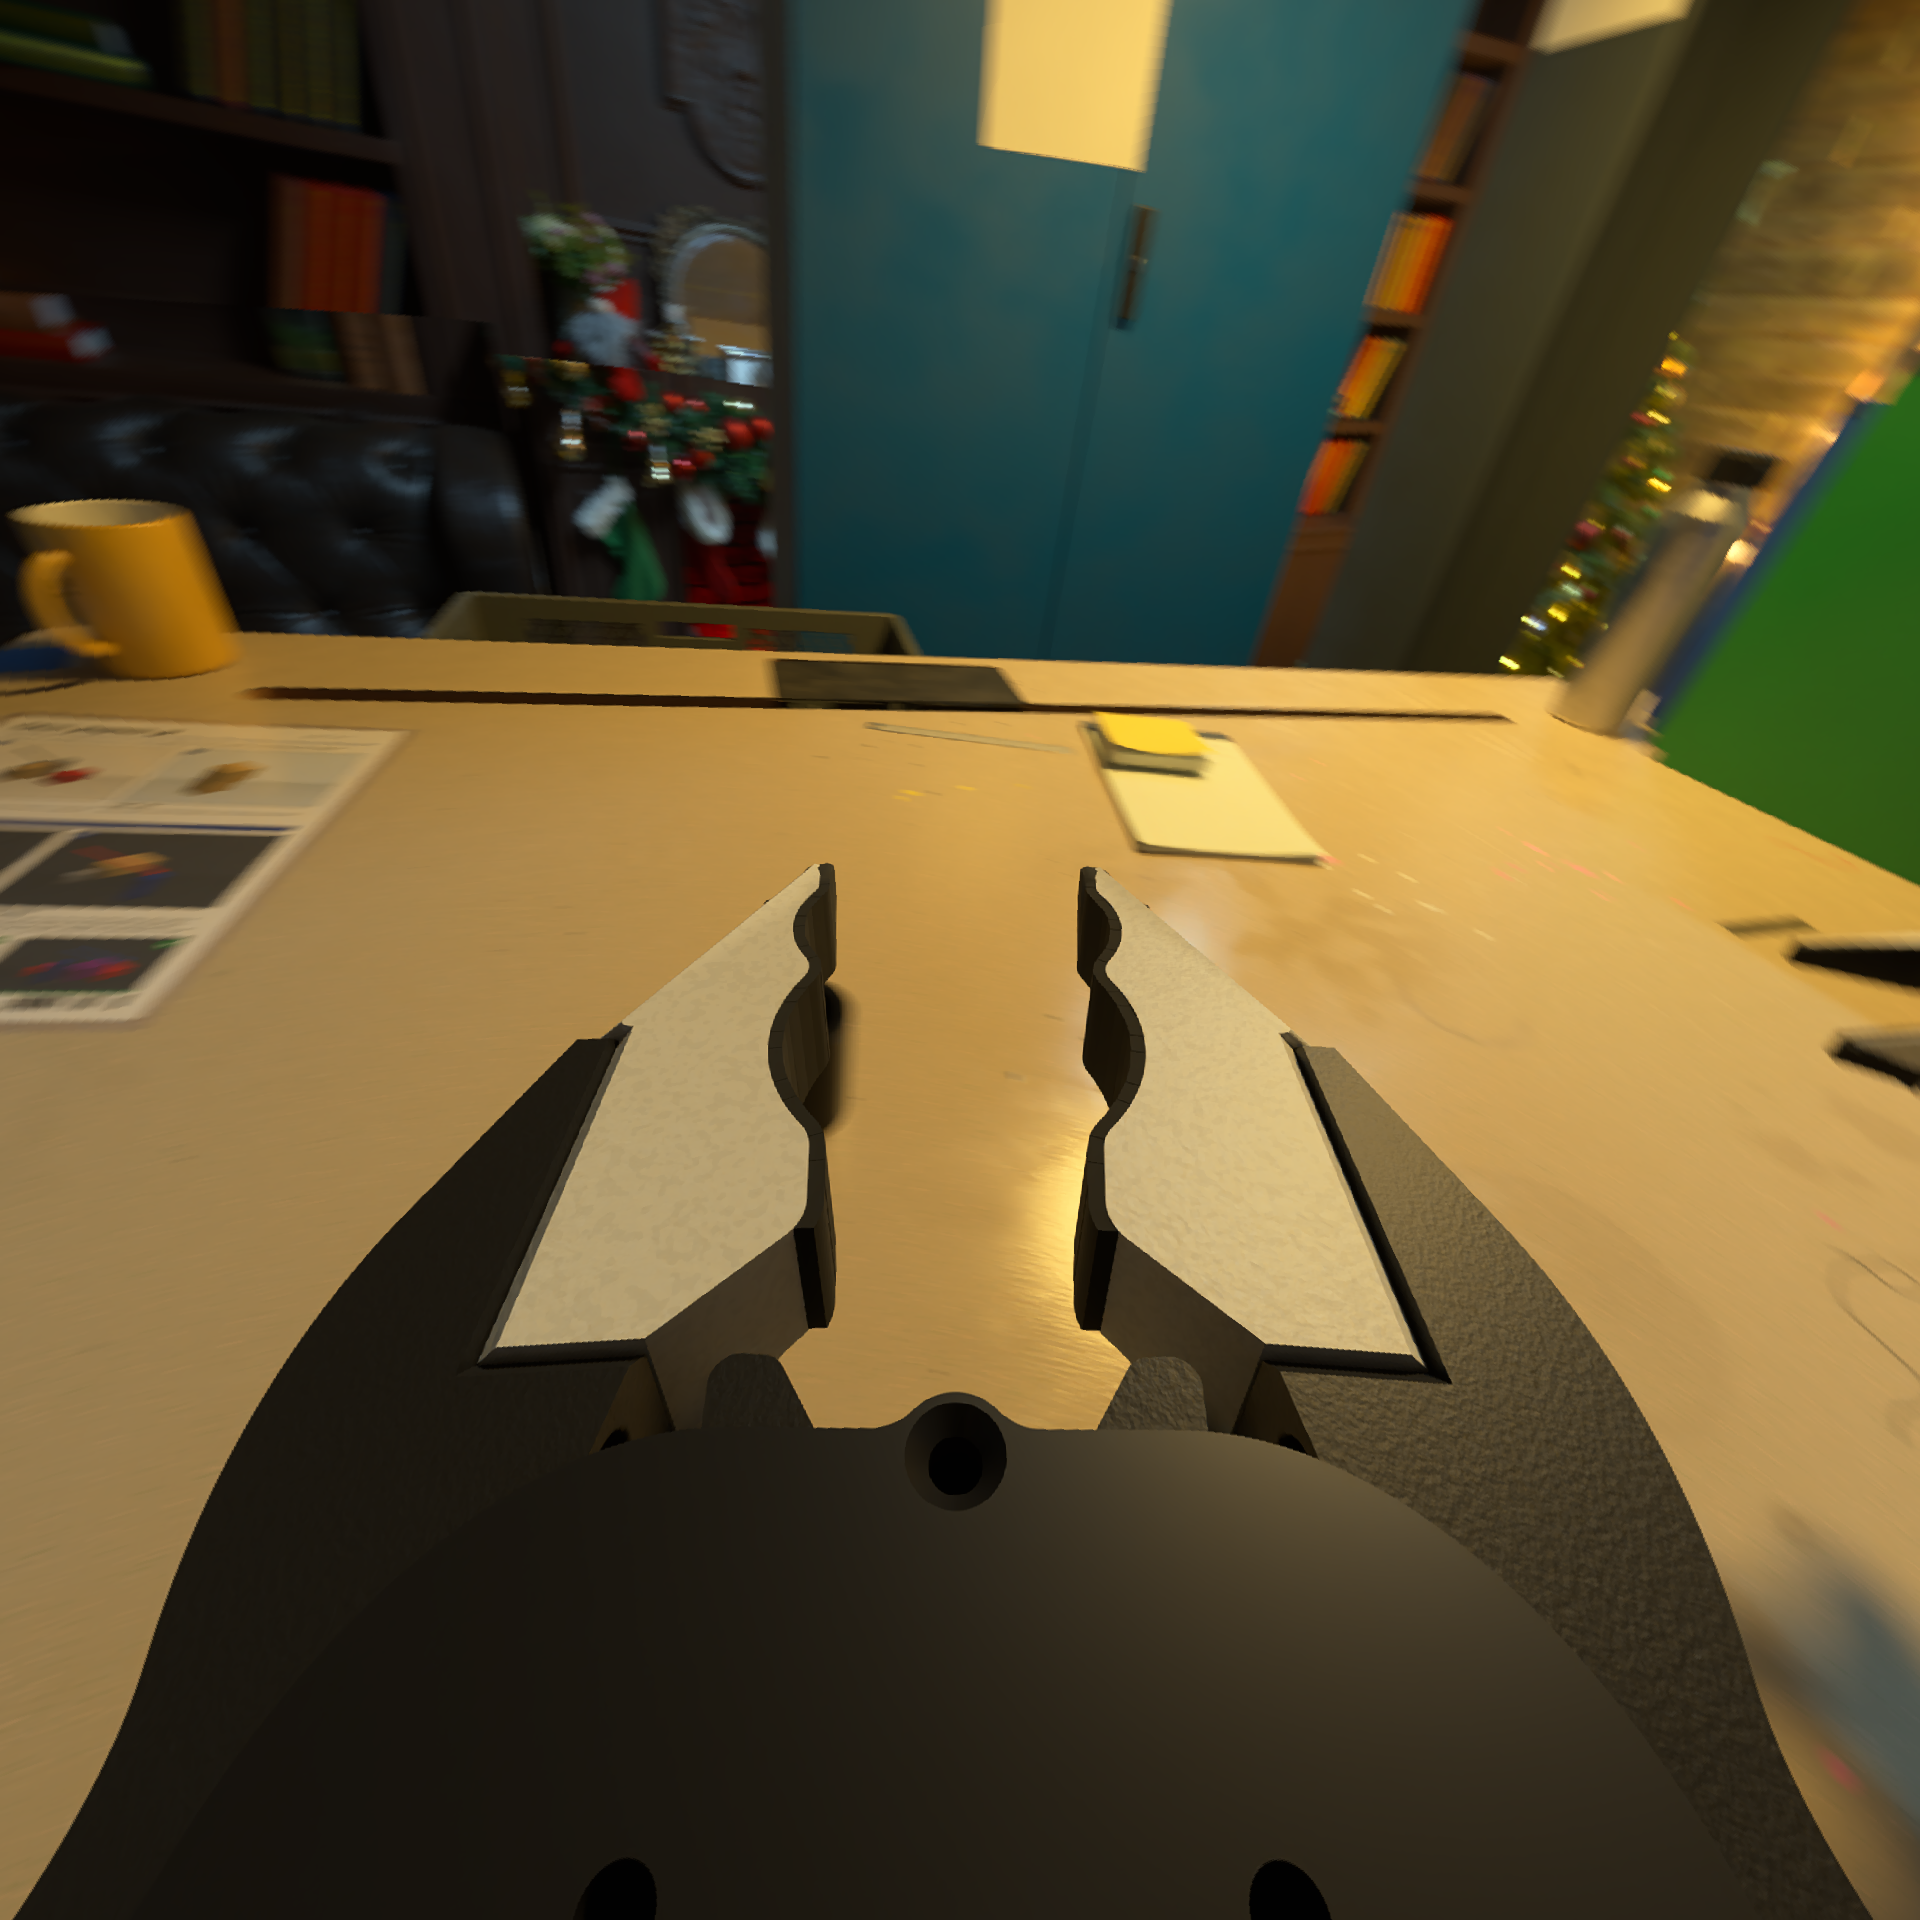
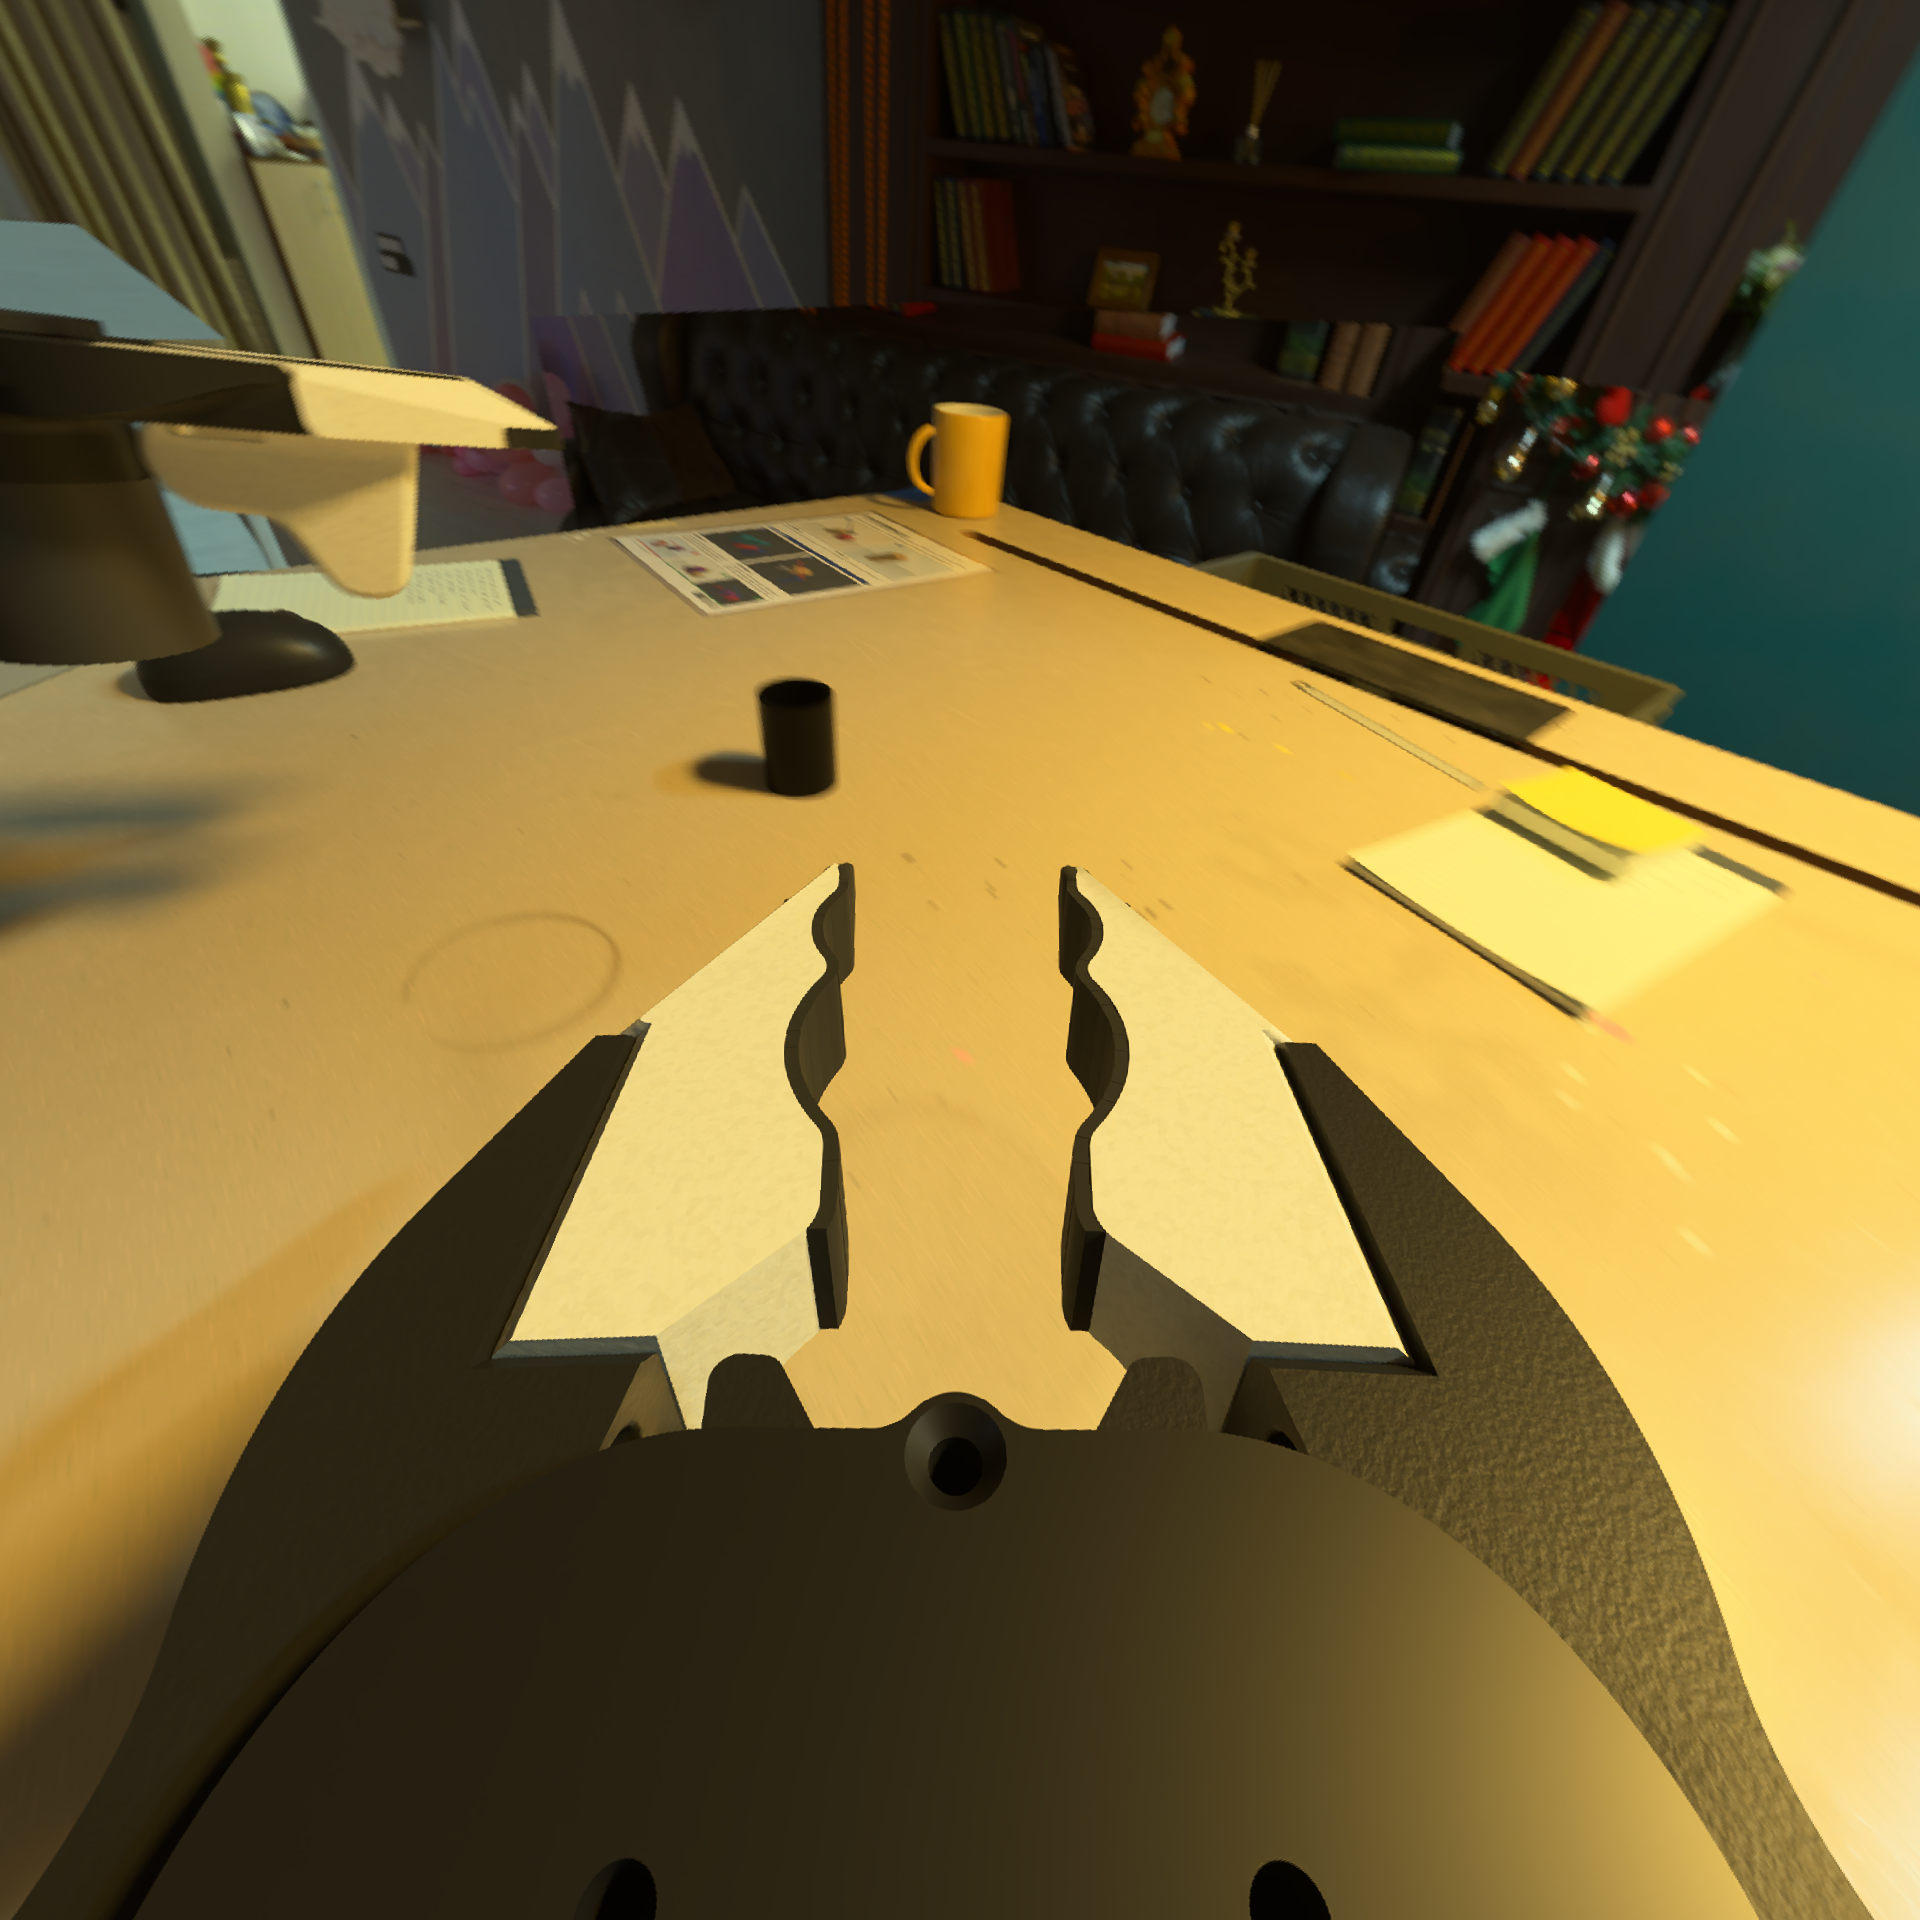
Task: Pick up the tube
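A grey tube (image 1: 1652,613) with a dark cap stands tilted at the table's far right edge in the left wrist view, beside a green board (image 1: 1818,644). My left gripper (image 1: 956,878) is open and empty, low over the wooden table (image 1: 623,831), far from the tube. My right gripper (image 2: 956,871) is open and empty over the table. A small black cylinder (image 2: 797,736) stands upright ahead of it, slightly left. The left gripper's pale fingers (image 2: 416,416) show at the upper left of the right wrist view. The tube is not in the right wrist view.
A yellow mug (image 1: 125,587) (image 2: 966,457) stands at the far edge by a printed sheet (image 1: 135,862) (image 2: 800,561). A pale notepad with a yellow sticky pad (image 1: 1205,790) (image 2: 1558,904) lies near a long slot. A basket (image 1: 675,618) sits behind the table.
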You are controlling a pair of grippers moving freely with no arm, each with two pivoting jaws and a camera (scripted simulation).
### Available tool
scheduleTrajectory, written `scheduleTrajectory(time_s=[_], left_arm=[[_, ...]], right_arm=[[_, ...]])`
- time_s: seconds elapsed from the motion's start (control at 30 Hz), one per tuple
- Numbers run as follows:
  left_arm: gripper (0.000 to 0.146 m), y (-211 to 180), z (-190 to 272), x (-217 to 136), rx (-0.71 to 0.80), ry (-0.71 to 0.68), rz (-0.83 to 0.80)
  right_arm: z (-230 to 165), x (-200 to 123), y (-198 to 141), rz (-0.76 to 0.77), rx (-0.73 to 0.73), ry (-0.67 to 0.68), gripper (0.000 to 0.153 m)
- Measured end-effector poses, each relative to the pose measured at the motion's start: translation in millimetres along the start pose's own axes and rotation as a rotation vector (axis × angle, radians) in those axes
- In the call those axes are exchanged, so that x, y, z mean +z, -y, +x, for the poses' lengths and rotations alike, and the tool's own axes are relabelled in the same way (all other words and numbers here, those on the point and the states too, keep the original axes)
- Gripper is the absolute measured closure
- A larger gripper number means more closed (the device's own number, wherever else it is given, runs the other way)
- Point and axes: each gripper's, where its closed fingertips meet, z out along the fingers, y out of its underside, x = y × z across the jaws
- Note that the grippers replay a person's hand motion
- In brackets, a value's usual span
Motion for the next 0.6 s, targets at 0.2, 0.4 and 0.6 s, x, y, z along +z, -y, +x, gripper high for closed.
scheduleTrajectory(time_s=[0.2,0.4,0.6], left_arm=[[0.091,-61,134,11,0.11,-0.25,-0.124],[0.081,-80,144,14,0.077,-0.255,-0.086],[0.076,-73,126,9,0.073,-0.166,-0.016]], right_arm=[[79,-99,-41,0.0,0.012,-0.218,0.112],[105,-128,-66,0.007,0.063,-0.324,0.106],[105,-124,-69,-0.015,0.049,-0.336,0.095]])
